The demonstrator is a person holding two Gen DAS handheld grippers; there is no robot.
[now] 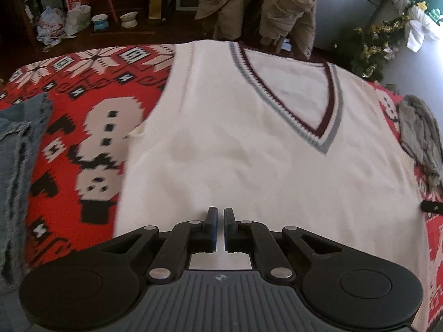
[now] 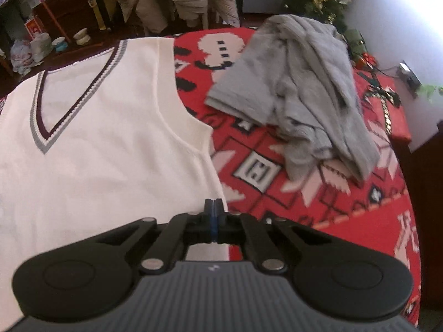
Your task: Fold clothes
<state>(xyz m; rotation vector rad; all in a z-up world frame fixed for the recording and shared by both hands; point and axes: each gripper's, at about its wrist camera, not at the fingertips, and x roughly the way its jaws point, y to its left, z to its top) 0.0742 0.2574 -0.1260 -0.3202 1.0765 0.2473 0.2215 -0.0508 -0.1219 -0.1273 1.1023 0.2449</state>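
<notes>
A white sleeveless knit vest [image 1: 249,138] with a maroon and grey V-neck lies flat, front up, on a red patterned blanket [image 1: 83,110]. My left gripper [image 1: 220,213] hovers over the vest's lower middle. Its blue pads are a narrow gap apart, with nothing between them. In the right wrist view the vest [image 2: 97,152] fills the left half. My right gripper [image 2: 213,204] is over the vest's right side seam, below the armhole. Its pads are pressed together and no cloth shows between them.
A crumpled grey garment [image 2: 304,91] lies on the blanket [image 2: 332,207] right of the vest, and shows as a grey heap [image 1: 420,132] in the left wrist view. Blue jeans [image 1: 16,166] lie at the left edge. Beige jackets [image 1: 277,5] hang behind, beside floor clutter.
</notes>
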